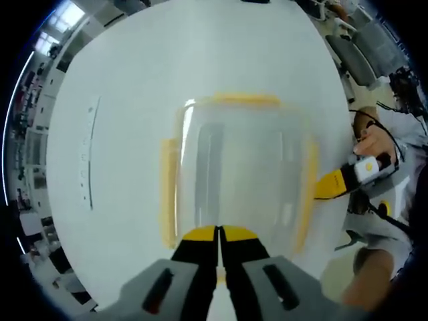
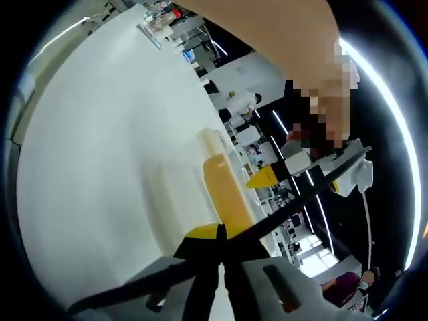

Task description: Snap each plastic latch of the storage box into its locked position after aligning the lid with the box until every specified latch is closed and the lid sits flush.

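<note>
**Both grippers pressed up against the storage box, jaws together**

So in the left gripper view the storage box sits dead center of the frame on a big white table, clear body with a clear lid on top and yellow latches around it. One latch runs along the far edge, one down the left side, one down the right side. The left gripper comes up from the bottom, its yellow-tipped jaws pinched together with no gap, tips touching the near edge of the box. At the right edge of the frame the right gripper pokes in, yellow tip touching the right-side latch, with a person's hand holding it.

Right gripper view is tilted hard. The right gripper's jaws are pressed together too, tips right at the lower end of a yellow latch that runs up the middle of the frame. The left gripper shows center-right.
</note>
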A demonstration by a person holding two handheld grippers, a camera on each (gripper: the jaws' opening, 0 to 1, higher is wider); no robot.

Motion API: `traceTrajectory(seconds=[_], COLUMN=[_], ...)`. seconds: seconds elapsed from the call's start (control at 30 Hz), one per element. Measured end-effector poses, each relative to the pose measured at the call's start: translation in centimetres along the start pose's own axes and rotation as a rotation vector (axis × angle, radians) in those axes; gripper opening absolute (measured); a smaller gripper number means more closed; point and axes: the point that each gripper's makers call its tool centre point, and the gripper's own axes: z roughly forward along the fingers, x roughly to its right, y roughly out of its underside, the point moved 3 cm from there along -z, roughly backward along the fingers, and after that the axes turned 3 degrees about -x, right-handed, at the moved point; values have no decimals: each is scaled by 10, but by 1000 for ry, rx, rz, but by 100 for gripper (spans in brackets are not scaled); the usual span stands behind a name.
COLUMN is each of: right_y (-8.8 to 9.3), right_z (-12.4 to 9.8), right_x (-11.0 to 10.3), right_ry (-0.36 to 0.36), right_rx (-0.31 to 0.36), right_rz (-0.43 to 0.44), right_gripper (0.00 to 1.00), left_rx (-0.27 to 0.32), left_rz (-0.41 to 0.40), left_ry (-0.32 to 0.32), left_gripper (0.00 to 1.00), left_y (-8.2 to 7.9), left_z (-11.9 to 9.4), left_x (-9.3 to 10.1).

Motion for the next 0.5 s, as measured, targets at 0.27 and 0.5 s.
traceTrajectory(seconds=[0.27,0.5], right_y=[0,0], right_z=[0,0], right_x=[1,1], right_ry=[-5,-7], right_rx=[-3,-5], right_rz=[1,3], right_gripper=[0,0], left_rx=[1,2], left_rz=[1,10], left_ry=[1,7], left_gripper=[1,1], left_y=[0,0], left_z=[0,-1], left_x=[-1,-6])
